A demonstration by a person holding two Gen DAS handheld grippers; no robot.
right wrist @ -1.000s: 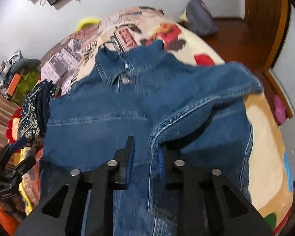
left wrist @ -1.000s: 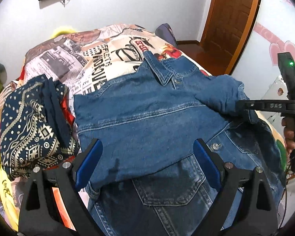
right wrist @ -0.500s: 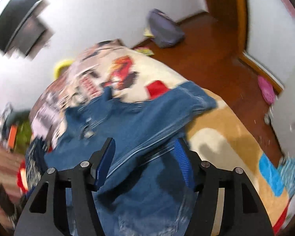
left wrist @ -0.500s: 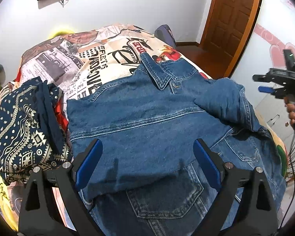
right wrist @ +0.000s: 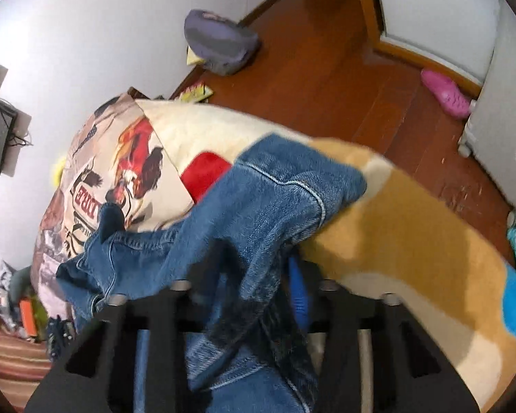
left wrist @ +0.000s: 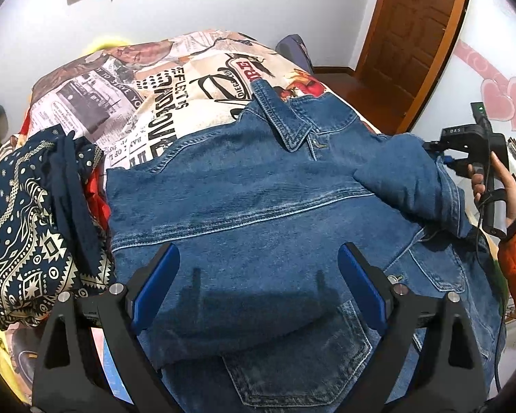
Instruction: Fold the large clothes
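Denim jacket (left wrist: pixel 258 213) sprawls across the bed (left wrist: pixel 175 89), filling mid-frame. Left tongs (left wrist: pixel 258 285) gape wide at the bottom of the frame, fingers hovering above the denim. Right tongs (right wrist: pixel 247 282), lower centre of their view, have denim bunched between them; whether they're clamped, I cannot tell. Patterned cloth (left wrist: pixel 20 227) sits left.

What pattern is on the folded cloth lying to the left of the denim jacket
Navy blue with cream geometric and dotted motifs, on the folded cloth beside the denim jacket; clearest in the left wrist view.
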